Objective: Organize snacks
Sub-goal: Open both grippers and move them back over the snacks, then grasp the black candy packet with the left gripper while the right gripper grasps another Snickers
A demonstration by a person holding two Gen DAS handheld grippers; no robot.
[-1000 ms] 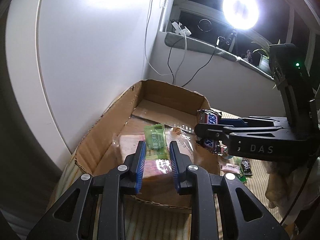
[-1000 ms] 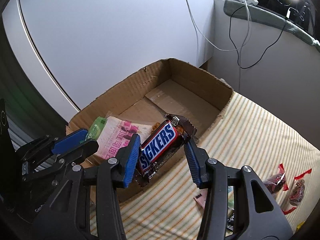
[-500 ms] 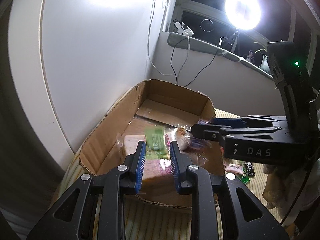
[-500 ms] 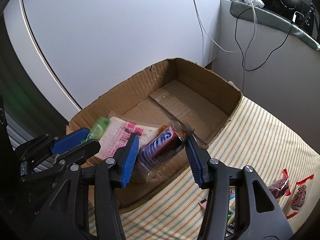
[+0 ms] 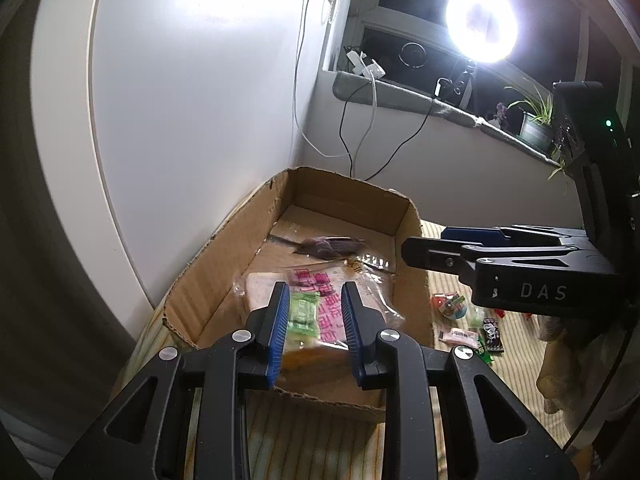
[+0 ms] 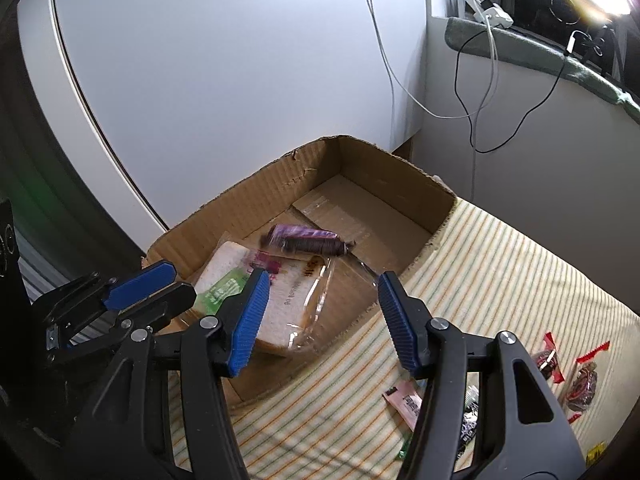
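An open cardboard box (image 5: 224, 252) (image 6: 400, 168) stands on a striped cloth by the white wall. In it lie a bagged bread slice (image 5: 320, 280) (image 6: 288, 300), a green packet (image 5: 303, 314) (image 6: 218, 290) on the bread, and a blurred chocolate bar (image 5: 330, 246) (image 6: 308, 240) on the box floor. My left gripper (image 5: 314, 312) hovers open over the green packet, nothing held. My right gripper (image 6: 320, 312) is open and empty above the box's near edge; it shows in the left wrist view (image 5: 424, 248).
Several loose snacks lie on the striped cloth right of the box (image 5: 468, 320) (image 6: 560, 376). A white wall, hanging cables (image 6: 476, 80) and a window ledge stand behind. A bright ring light (image 5: 480, 24) glares at upper right.
My right gripper opened and let go of the chocolate bar, which dropped into the box. The green packet left my left gripper's jaws and lies on the bread. Both grippers rose a little.
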